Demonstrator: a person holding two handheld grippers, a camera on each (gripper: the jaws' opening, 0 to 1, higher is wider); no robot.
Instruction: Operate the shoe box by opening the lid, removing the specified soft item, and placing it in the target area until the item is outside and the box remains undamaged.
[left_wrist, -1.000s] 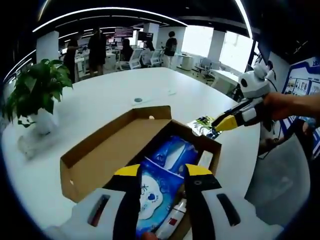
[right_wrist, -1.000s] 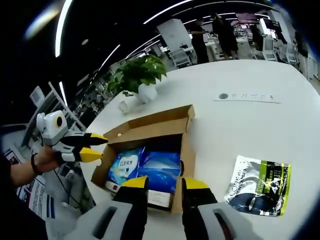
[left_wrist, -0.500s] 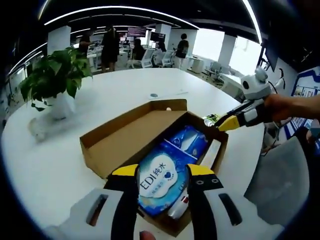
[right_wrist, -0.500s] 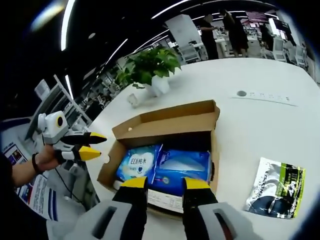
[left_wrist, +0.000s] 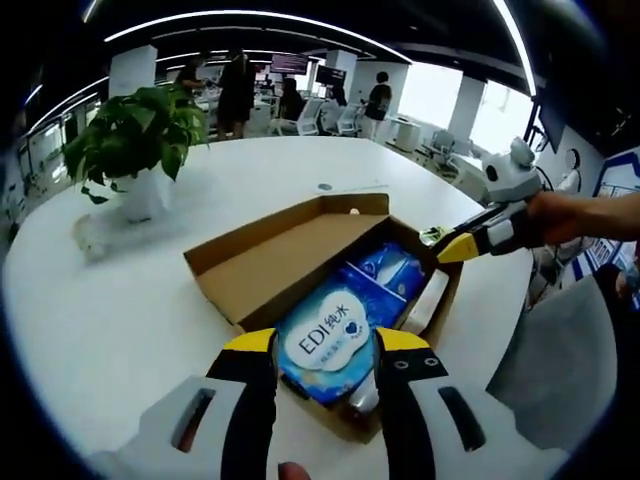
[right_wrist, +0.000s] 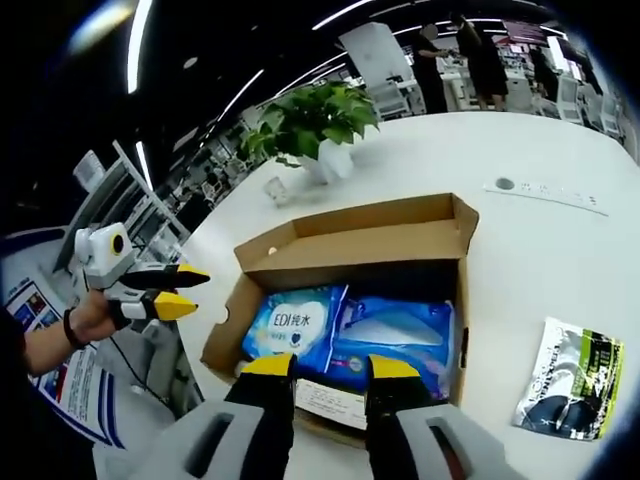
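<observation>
You have drawn both parted, empty claws, left claw (left_wrist: 314, 342) and right claw (right_wrist: 331, 366), nearer the open shoe box (right_wrist: 352, 242), seemingly towards its wipes pack (left_wrist: 328, 343).

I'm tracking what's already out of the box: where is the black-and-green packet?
In the right gripper view, the black-and-green packet lies flat on the white table, just outside the open shoe box, toward the view's right edge.

The blue wipes pack (left_wrist: 325, 340) in the box reads "EDI" with Chinese characters.
</observation>
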